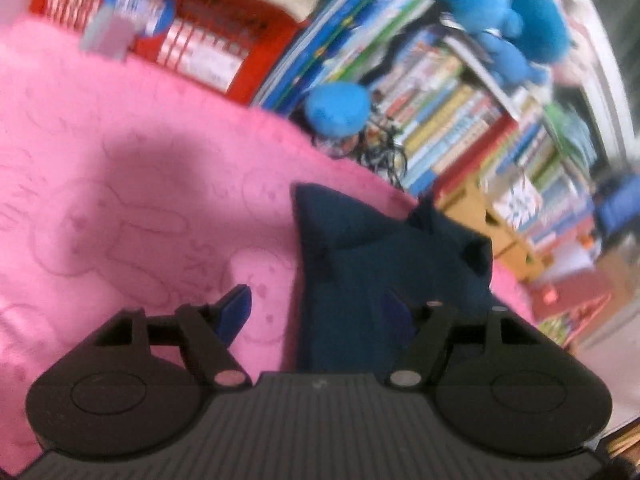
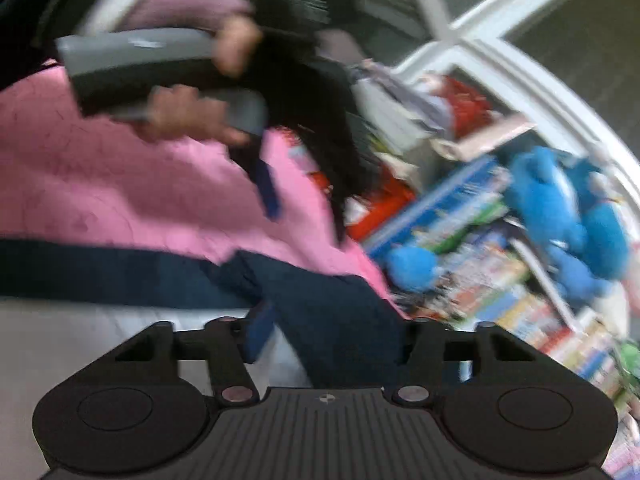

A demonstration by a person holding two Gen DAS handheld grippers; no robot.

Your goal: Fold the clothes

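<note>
A dark navy garment (image 1: 360, 256) lies bunched on a pink blanket (image 1: 120, 160), its corners standing up in peaks. My left gripper (image 1: 316, 312) is open around its near edge: the left blue finger (image 1: 236, 312) is clear of the cloth and the right one is half covered by it. In the right wrist view the same garment (image 2: 332, 304) runs from a long strip at the left into my right gripper (image 2: 330, 336), which is open, with a gap beside its left finger (image 2: 260, 332). A hand (image 2: 180, 112) holds the left gripper's grey handle (image 2: 140, 56) above the blanket (image 2: 100, 180). Both views are blurred.
Packed bookshelves (image 1: 460, 128) stand past the blanket's far edge, with blue plush toys (image 1: 500, 4) and a blue ball-like toy (image 1: 336, 108). A red box (image 1: 208, 40) sits at the back and a cardboard box (image 1: 492, 232) at the right. A white frame (image 2: 540, 68) curves above the shelves.
</note>
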